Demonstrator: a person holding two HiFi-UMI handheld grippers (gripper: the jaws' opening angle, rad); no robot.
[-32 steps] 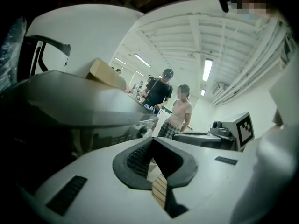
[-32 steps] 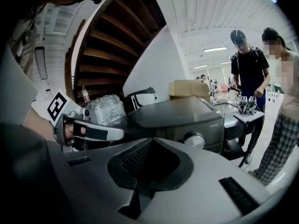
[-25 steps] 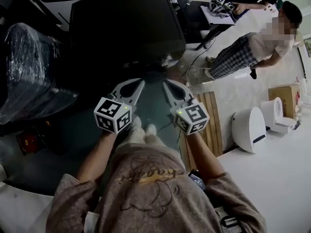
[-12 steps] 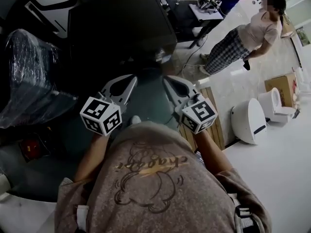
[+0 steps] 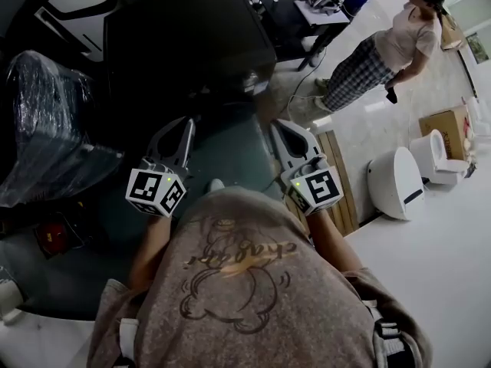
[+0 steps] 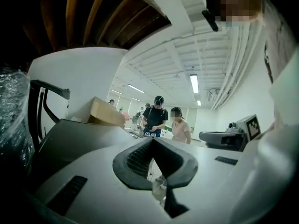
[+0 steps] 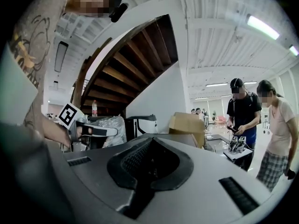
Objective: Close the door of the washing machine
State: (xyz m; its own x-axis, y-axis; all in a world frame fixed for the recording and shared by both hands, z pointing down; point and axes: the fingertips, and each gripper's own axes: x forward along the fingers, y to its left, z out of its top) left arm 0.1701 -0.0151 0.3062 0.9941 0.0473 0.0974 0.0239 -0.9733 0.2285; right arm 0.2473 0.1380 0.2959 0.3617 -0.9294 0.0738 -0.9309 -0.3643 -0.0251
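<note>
A big dark boxy appliance (image 5: 192,41), probably the washing machine, fills the upper middle of the head view; only its top shows and I cannot see a door. My left gripper (image 5: 188,125) and right gripper (image 5: 278,126) are held side by side in front of it, pointing toward it without touching it. Both are shut with nothing between the jaws. In the left gripper view the left gripper's (image 6: 153,141) pads meet, and the right gripper (image 6: 224,139) shows at the right. In the right gripper view the right gripper's (image 7: 150,141) pads also meet, and the left gripper (image 7: 93,130) shows at the left.
A plastic-wrapped bundle (image 5: 46,113) sits at the left. A wooden pallet (image 5: 337,175), white toilet-like units (image 5: 395,182) and a cardboard box (image 5: 441,125) stand at the right. Two people (image 5: 383,44) stand at a small table at the upper right. A wooden staircase (image 7: 131,64) rises behind.
Both grippers have risen and drawn a little apart. The left one has rolled so its jaws now look narrower. Both stay shut and empty. The head view has shifted.
</note>
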